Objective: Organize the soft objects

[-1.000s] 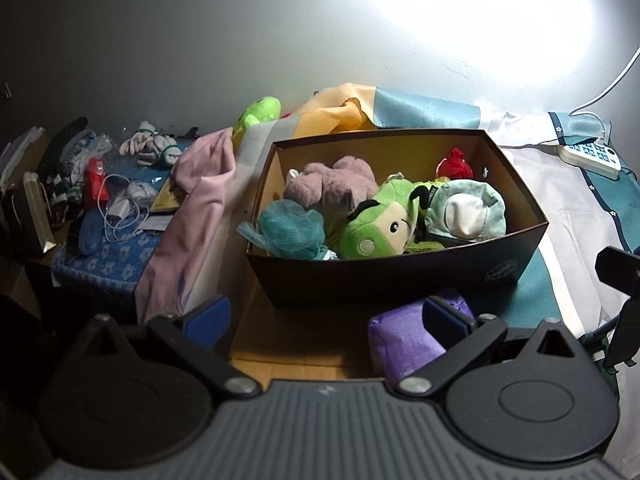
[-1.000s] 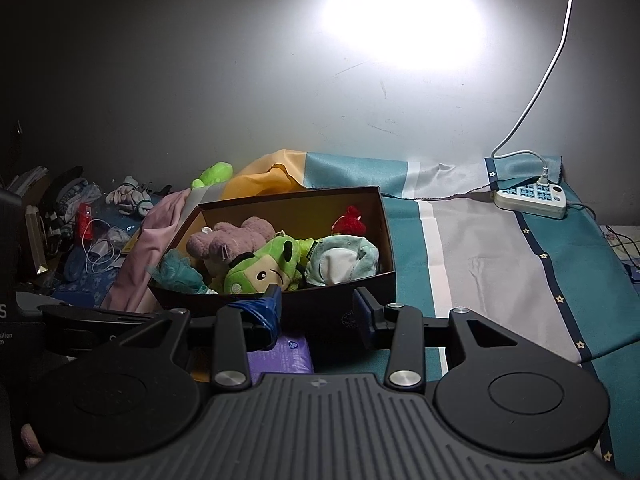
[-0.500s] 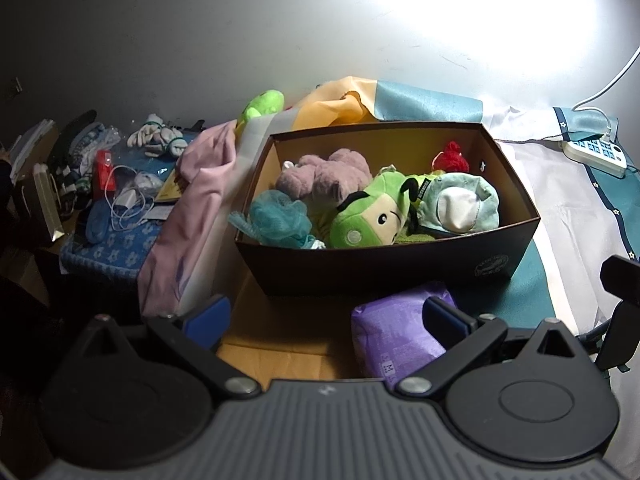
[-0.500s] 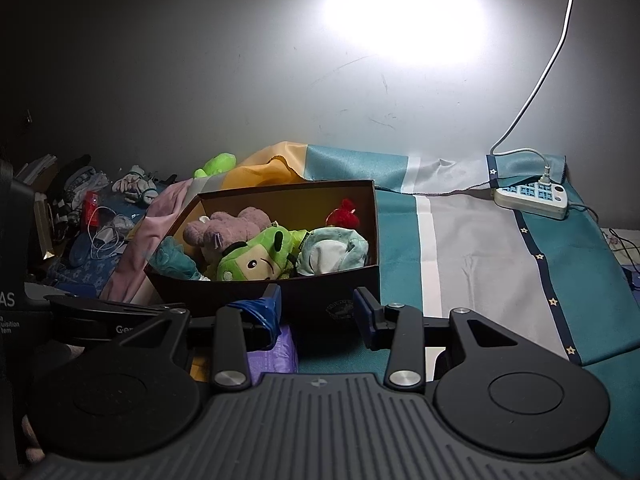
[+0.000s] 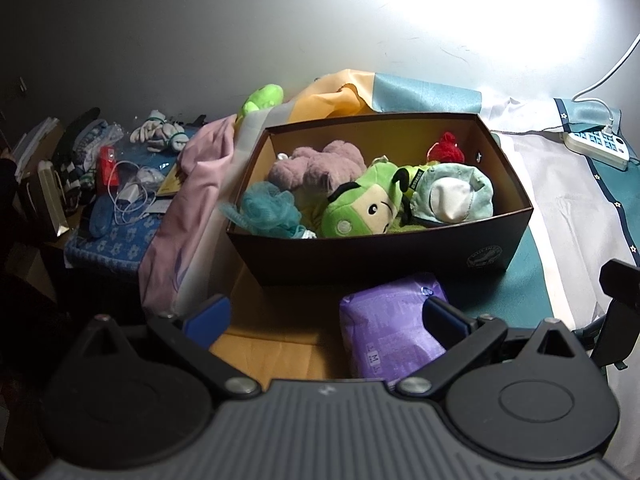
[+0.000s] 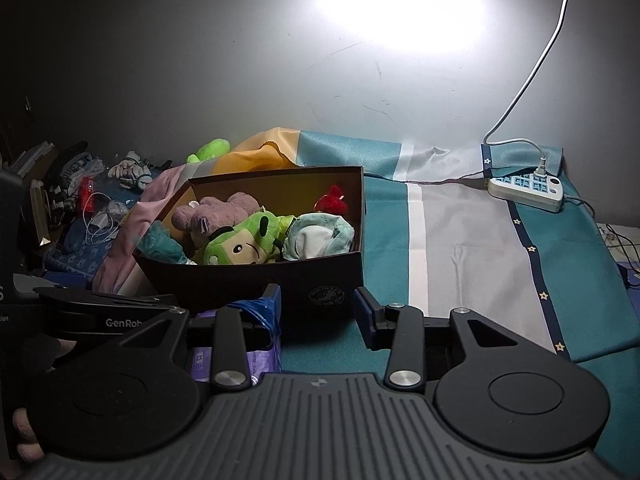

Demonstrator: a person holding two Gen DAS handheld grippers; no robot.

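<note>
A dark cardboard box (image 5: 360,252) (image 6: 256,280) stands on the striped cloth. It holds a mauve plush (image 5: 320,164), a green plush (image 5: 360,208), a teal bath pouf (image 5: 268,208), a red plush (image 5: 446,148) and a pale blue plush (image 5: 452,194). In front of the box lies a purple soft pack (image 5: 384,328) (image 6: 240,360). My left gripper (image 5: 324,314) is open wide, and the pack sits just inside its right finger, not pinched. My right gripper (image 6: 316,312) is open with nothing between its fingers, right of the pack and facing the box's front wall.
A green toy (image 5: 262,98) lies behind the box beside a pink cloth (image 5: 192,200). Cables, gloves and small items (image 5: 128,184) clutter the left side. A white power strip (image 6: 526,190) with its cord sits at the far right on the teal and grey cloth (image 6: 460,248).
Both grippers have drawn back a little from the box, which now looks smaller and farther off. More of the purple pack shows in the left wrist view. Neither gripper's opening has changed.
</note>
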